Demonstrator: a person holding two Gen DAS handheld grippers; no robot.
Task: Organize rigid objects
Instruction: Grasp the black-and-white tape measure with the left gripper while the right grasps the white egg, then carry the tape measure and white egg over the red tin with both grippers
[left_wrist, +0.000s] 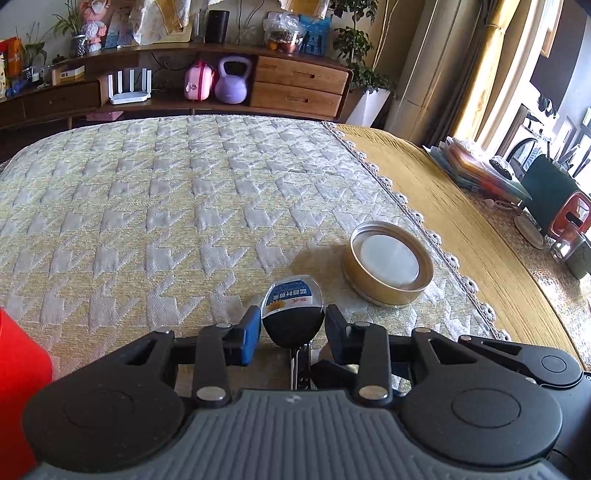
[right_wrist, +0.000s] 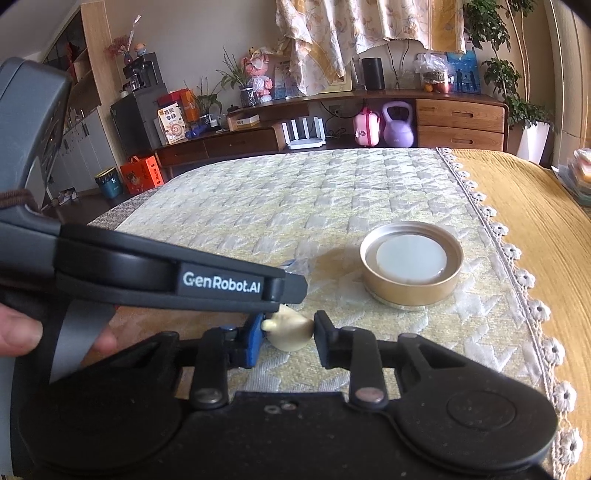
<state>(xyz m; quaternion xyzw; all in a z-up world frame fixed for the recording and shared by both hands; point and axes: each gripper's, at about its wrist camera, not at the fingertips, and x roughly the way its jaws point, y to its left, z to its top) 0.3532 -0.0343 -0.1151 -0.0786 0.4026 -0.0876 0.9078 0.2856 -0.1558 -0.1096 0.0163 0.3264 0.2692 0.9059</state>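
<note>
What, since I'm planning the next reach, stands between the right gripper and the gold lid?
Nothing lies on the cloth between the right gripper and the gold lid. But a small cream object sits pinched between its jaws, so that probably has to go first.

A lived-in home is shown, most likely a living and dining room; a long wooden sideboard (right_wrist: 369, 122) is set against the far wall; under its top a purple kettlebell (right_wrist: 397, 123), a pink toy case (right_wrist: 366, 126) and a white router (right_wrist: 304, 133) are kept; potted plants (right_wrist: 517, 74) are stood at its right end; a cloth-covered table (right_wrist: 332, 192) is placed before it.
</note>
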